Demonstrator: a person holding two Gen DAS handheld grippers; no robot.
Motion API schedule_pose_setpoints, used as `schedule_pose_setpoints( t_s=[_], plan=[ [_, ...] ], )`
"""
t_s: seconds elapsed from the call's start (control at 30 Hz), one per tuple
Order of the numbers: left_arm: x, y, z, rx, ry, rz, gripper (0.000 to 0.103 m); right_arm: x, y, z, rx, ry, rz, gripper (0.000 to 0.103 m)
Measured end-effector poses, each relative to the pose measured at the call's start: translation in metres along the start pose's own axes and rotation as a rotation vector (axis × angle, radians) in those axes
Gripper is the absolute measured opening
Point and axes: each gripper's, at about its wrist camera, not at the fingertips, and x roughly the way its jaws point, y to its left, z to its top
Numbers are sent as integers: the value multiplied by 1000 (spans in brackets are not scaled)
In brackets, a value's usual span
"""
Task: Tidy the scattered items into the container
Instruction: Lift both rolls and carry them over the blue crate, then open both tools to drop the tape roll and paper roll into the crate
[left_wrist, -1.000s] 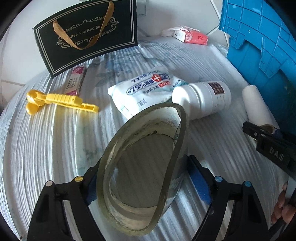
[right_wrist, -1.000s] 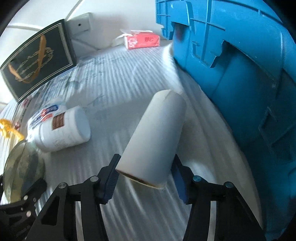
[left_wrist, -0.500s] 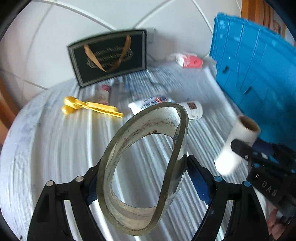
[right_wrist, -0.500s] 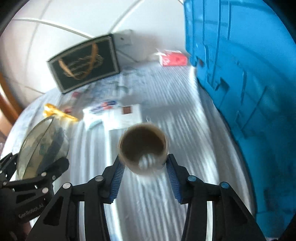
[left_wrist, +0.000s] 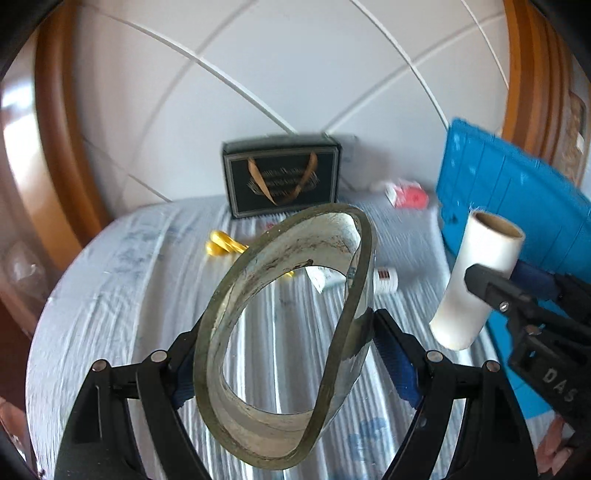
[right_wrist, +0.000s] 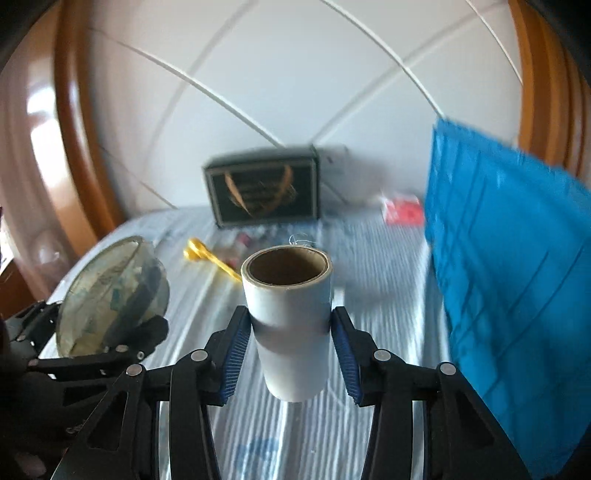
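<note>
The clear tape roll (left_wrist: 284, 332), a wide ring with grimy edges, sits tilted between the pads of the left hand-held gripper (left_wrist: 284, 343), whose jaws stand wide and press its sides; it hangs clear of the worktop (left_wrist: 110, 295). The white paper roll (right_wrist: 291, 317), cardboard core showing at its top, stands nearly upright between the blue pads of the right hand-held gripper (right_wrist: 291, 332), gripped at mid-length and also off the surface. In the left wrist view this roll appears at 3 o'clock, beside the blue container (left_wrist: 517, 206), which rises along the right edge.

On the striped worktop cover, at 12 o'clock from the tape roll: a yellow plastic clip (left_wrist: 221, 247), a white bottle (left_wrist: 386, 278) lying on its side, and a wipes packet partly hidden behind the ring. Further back, a black gift bag (left_wrist: 280, 177) with a gold ribbon handle stands against the white wall. A red-and-white tissue pack (left_wrist: 408, 194) lies at 1 o'clock, near the container's far corner.
</note>
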Motion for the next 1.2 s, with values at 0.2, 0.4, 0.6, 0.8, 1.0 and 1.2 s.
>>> schedule_pose_setpoints(
  t_s=[0.2, 0.4, 0.6, 0.8, 1.0, 1.2],
  plan=[
    [-53, -2, 10, -4, -82, 26, 82, -59, 5, 25, -54, -111, 48, 44],
    [-92, 0, 12, 20, -146, -27, 82, -115, 10, 38, -57, -181, 24, 44],
    [-110, -12, 11, 41, -157, -81, 82, -158, 4, 41, -26, -220, -25, 44],
    [-135, -62, 24, 97, -195, -166, 63, -205, -28, 41, 4, -275, -108, 44],
    [-140, -158, 58, 160, -209, -264, 43, -237, -100, 43, 63, -315, -205, 44],
    [-130, -246, 74, 161, -209, -283, 43, -246, -206, 34, 128, -268, -257, 44]
  ],
)
